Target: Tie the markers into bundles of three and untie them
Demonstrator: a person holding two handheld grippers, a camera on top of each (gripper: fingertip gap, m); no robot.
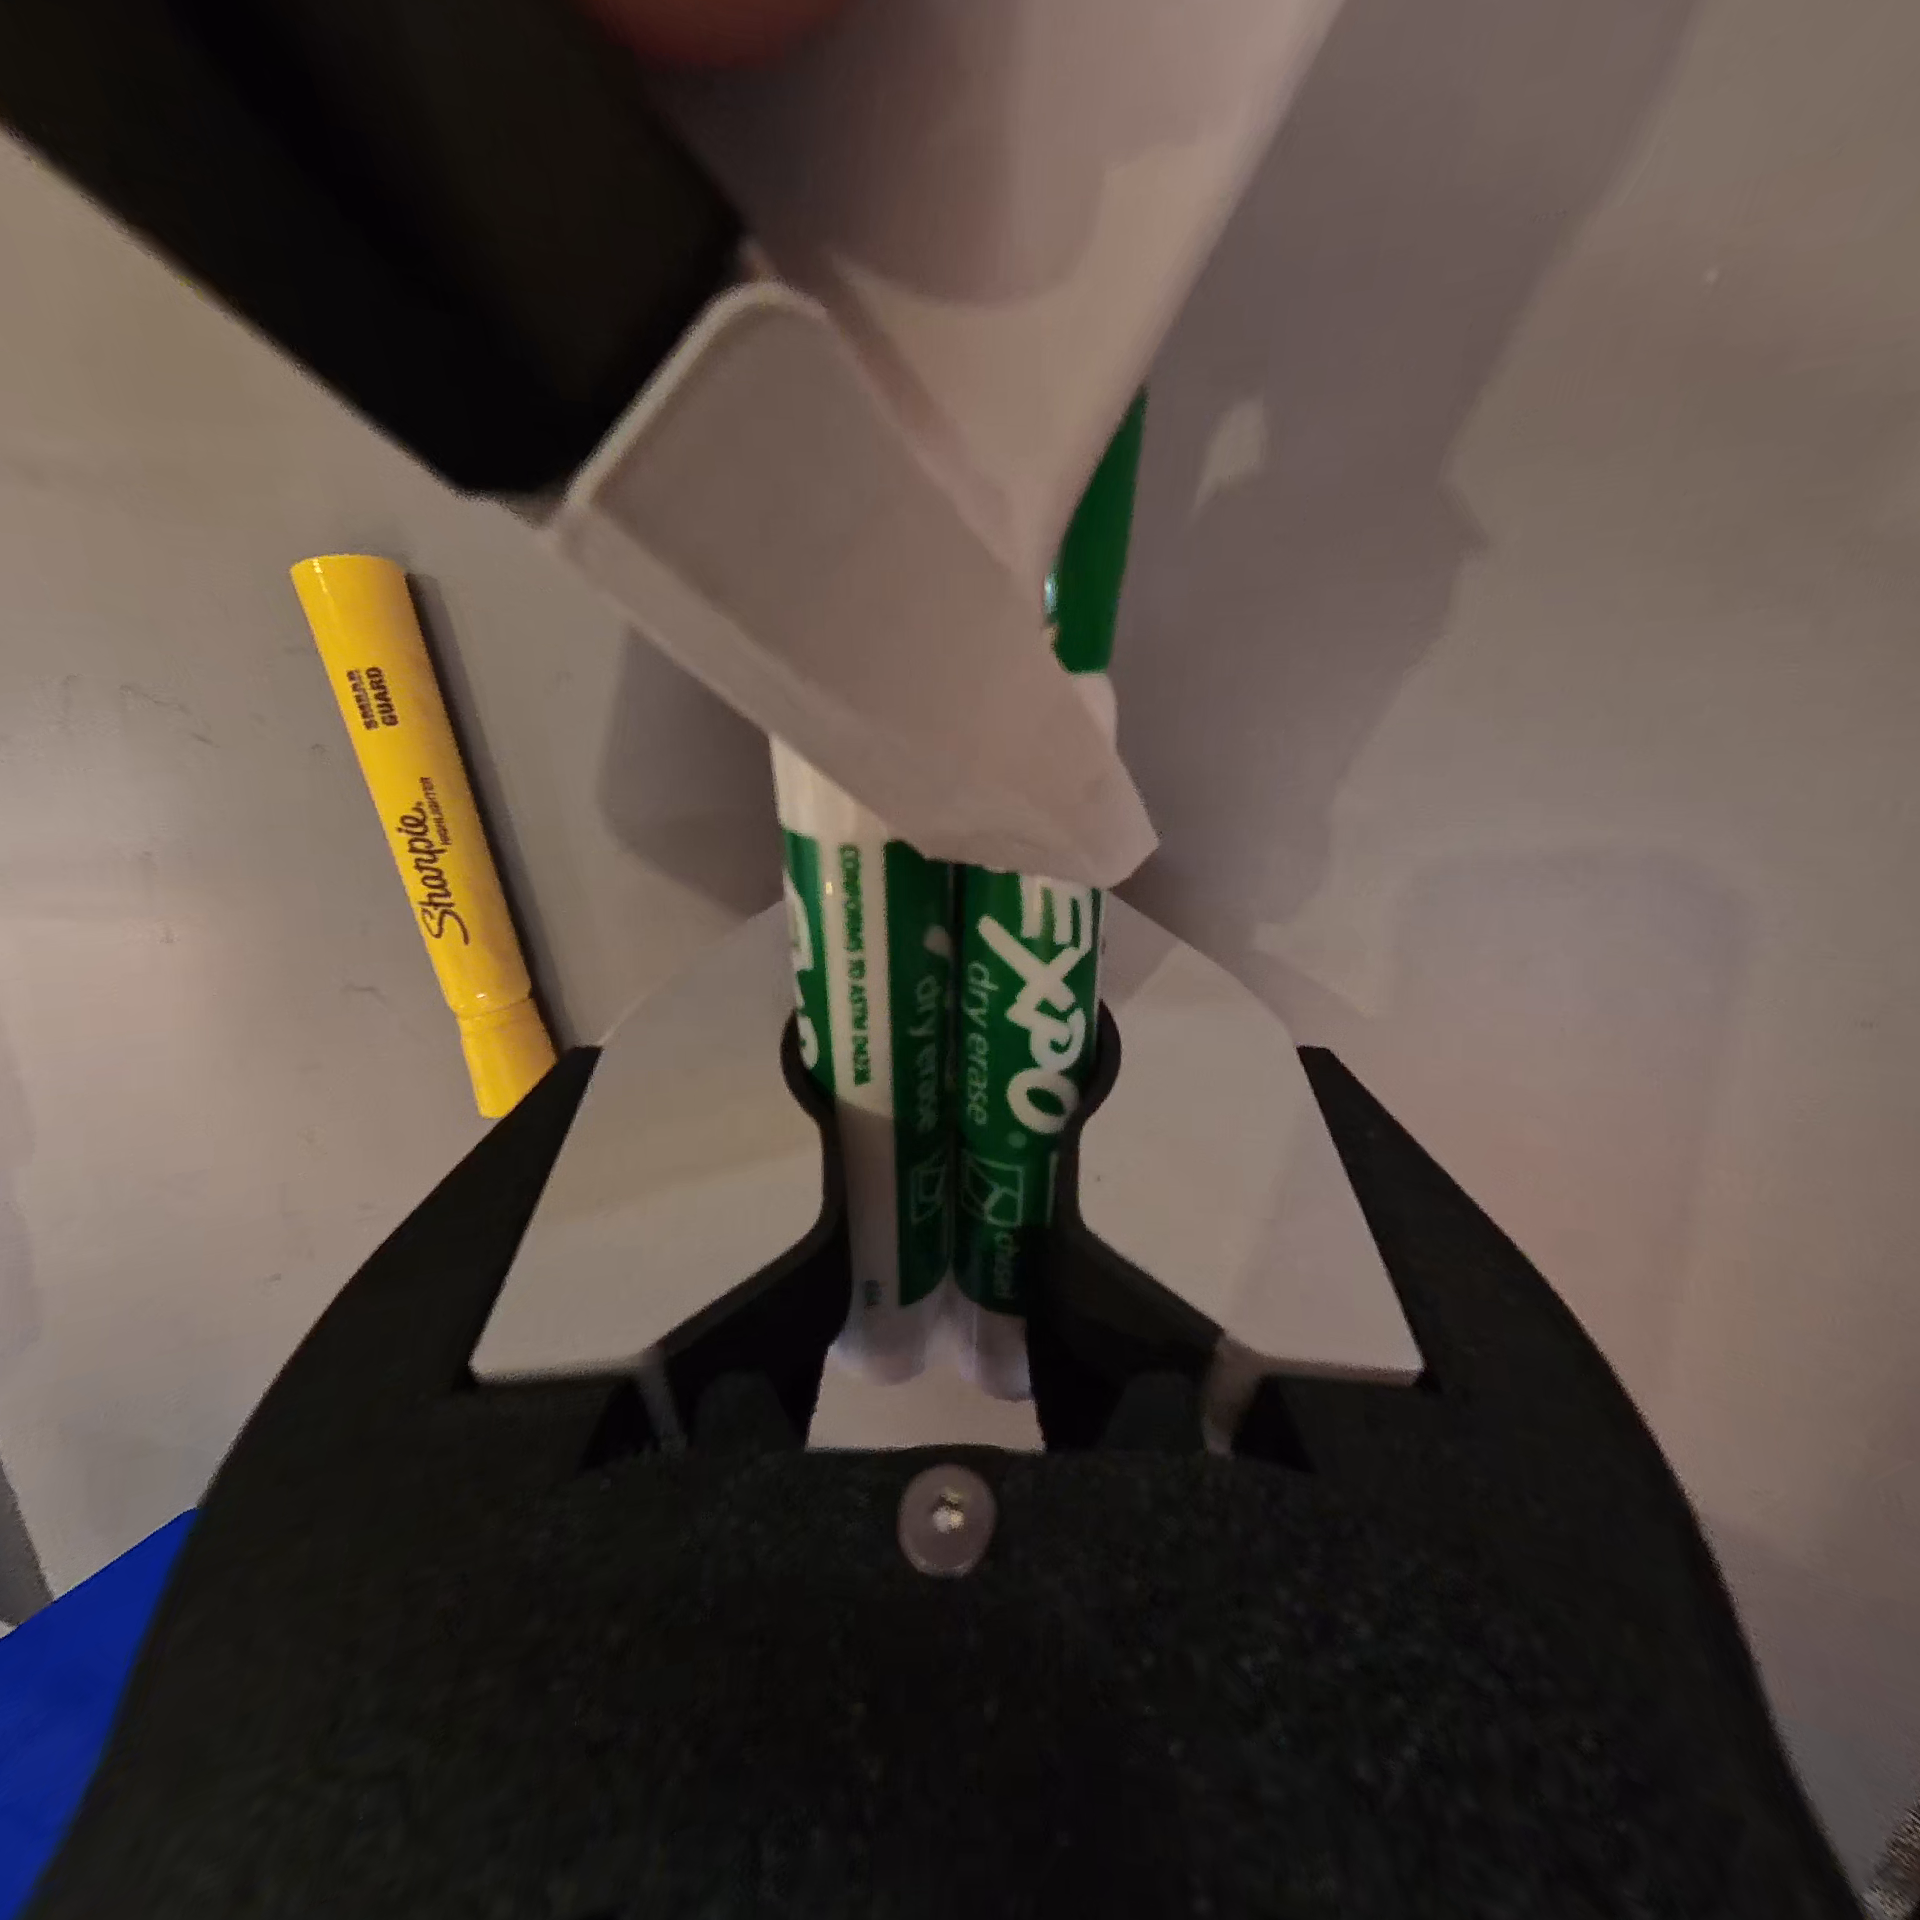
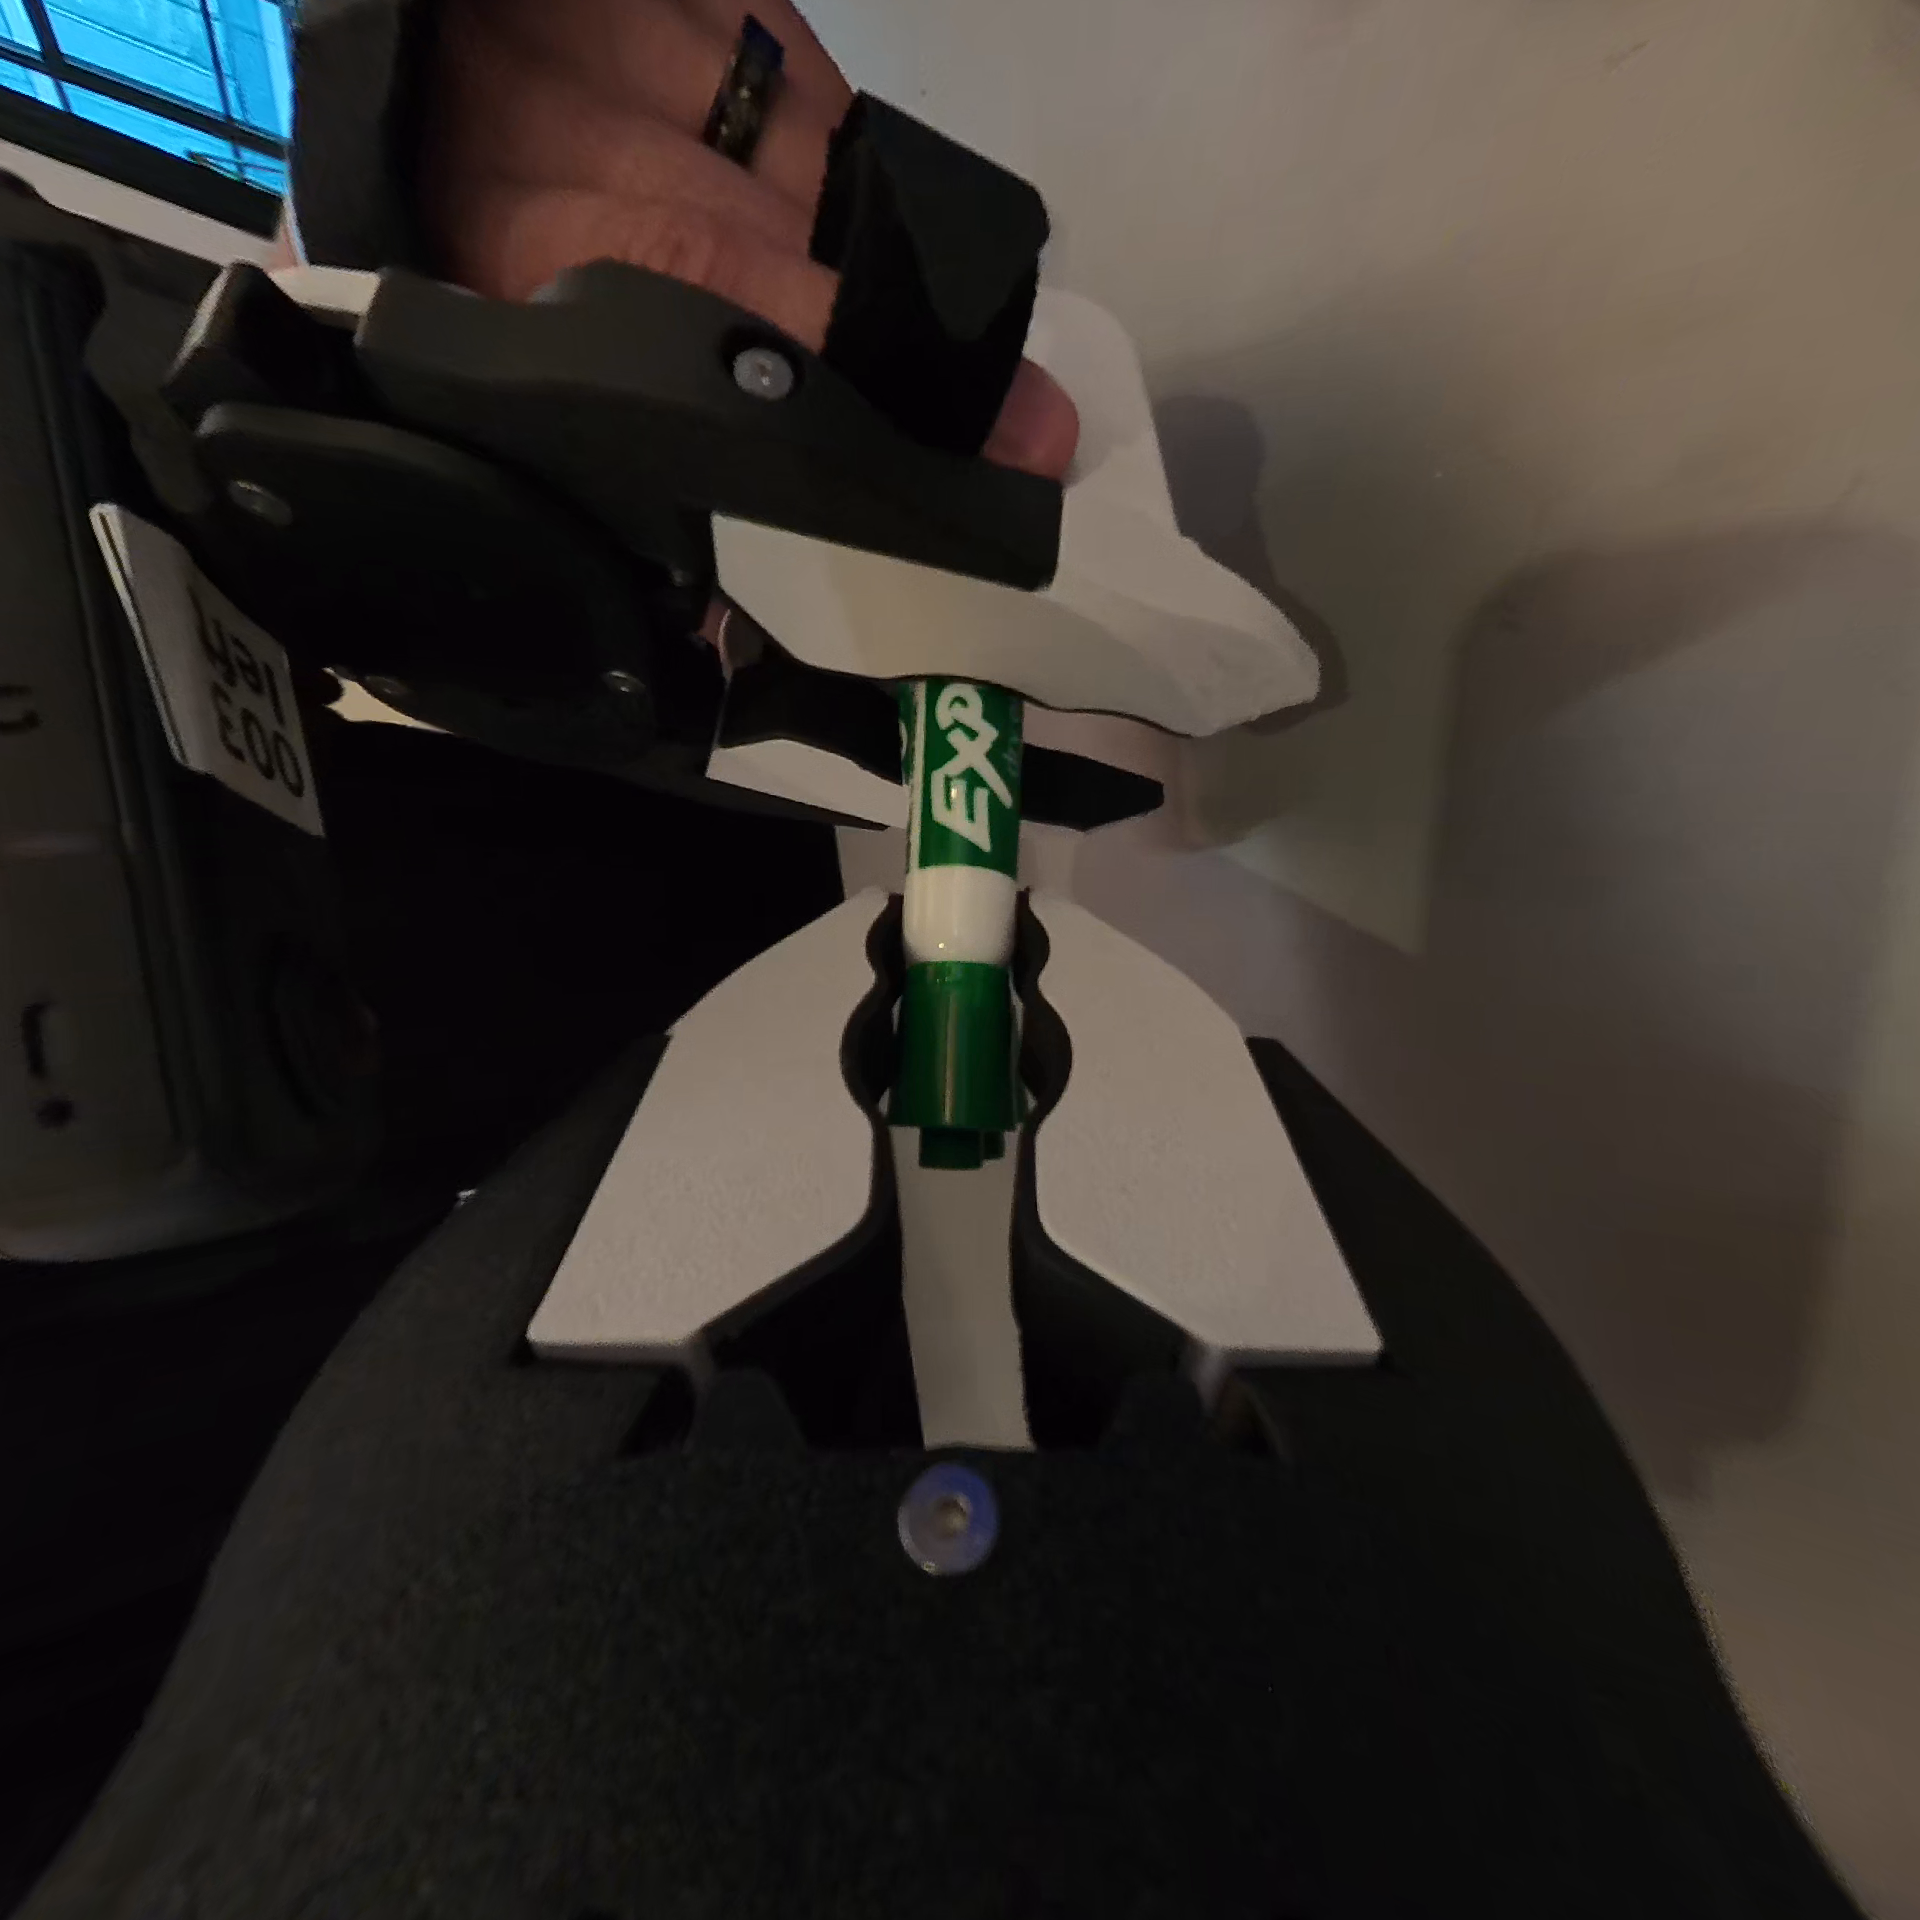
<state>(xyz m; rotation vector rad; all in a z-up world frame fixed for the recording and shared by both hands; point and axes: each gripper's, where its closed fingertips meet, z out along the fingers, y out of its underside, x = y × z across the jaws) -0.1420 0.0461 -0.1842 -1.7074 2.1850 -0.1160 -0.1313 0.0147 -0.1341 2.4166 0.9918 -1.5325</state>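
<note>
**Q:** Between the two sets of tongs, what is held, and where?

**A:** Green markers [image 1: 940, 1049], at least two lying side by side, held clear above the grey table [image 1: 208, 831]. The left tongs [image 1: 948, 1049] are closed around the printed barrels. The right tongs [image 2: 954, 1023] are closed around the cap ends; in the right wrist view several green caps stack together, so a third marker may lie behind, though the count cannot be confirmed.

**Q:** Where do the tongs stand relative to each other?

**A:** Facing one another along the markers' length. In the left wrist view the other tongs come down from above over the far part of the markers; in the right wrist view the left tongs cross the barrels just beyond the caps, with a person's hand [image 2: 665, 197] on the handle.

**Q:** Is anything else nearby?

**A:** A yellow highlighter [image 1: 421, 831] lies loose on the table, well apart from the green group.

**Q:** How far along is the task?

**A:** Judged early, or between stages. The markers are gathered and aligned, but no band, string or tie shows on them in either view, so they count as grouped, not bound. Whether this precedes tying or follows untying cannot be told. Left to do, on the first reading: securing the bundle, then releasing it.
</note>
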